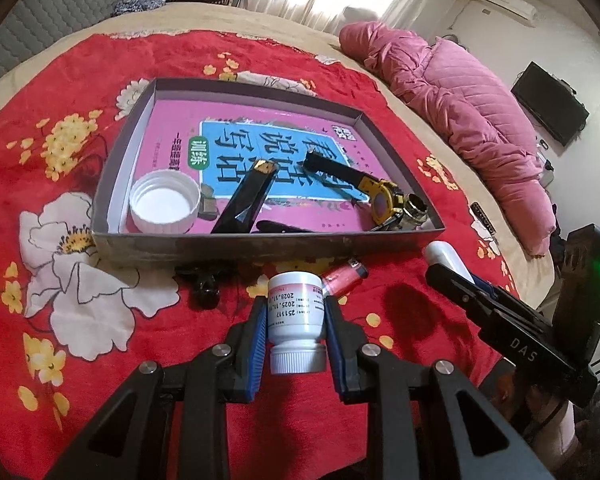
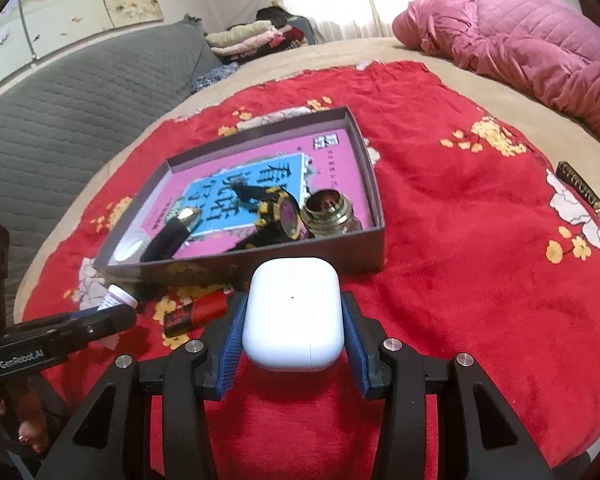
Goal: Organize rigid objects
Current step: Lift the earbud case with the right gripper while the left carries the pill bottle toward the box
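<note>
Left wrist view: one white pill bottle is clamped between the blue pads of the left gripper, above the red blanket just short of the grey box. One small black item beside the box wall is hard to make out. One white earbud case is held in the right gripper. One red lighter is seen between them. Open blanket is left to the right of the box.

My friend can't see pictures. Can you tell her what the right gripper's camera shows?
The right gripper holds a white earbud case above a red flowered blanket. Just ahead sits a grey box with a pink book, a watch and a brass fitting inside.
</note>
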Tool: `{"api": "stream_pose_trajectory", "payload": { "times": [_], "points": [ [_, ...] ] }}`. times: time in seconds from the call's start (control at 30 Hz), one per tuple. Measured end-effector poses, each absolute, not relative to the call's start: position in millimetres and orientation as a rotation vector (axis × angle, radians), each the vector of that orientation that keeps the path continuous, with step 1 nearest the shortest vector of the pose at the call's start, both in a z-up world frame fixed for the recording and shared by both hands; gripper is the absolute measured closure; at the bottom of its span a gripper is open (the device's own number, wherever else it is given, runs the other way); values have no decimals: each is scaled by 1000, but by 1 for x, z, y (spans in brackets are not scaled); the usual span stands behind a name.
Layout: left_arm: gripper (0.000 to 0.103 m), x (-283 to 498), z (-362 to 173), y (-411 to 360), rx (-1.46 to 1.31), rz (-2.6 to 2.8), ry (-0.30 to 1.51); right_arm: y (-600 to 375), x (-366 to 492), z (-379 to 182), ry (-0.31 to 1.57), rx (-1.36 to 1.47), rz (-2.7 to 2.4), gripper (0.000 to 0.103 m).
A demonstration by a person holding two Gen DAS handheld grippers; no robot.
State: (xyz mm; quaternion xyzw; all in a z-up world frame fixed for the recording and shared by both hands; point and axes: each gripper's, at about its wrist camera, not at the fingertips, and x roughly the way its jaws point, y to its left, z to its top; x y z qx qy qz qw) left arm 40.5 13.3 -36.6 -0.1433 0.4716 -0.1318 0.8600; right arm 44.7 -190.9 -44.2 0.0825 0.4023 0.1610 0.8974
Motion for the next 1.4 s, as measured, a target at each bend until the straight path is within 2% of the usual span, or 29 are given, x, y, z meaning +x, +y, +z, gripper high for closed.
{"api": "stream_pose_trajectory", "payload": {
  "times": [1.4],
  "points": [
    [76,41,-10,49,-325,-214,874,-172,38,-30,772,106,391,57]
  ]
}}
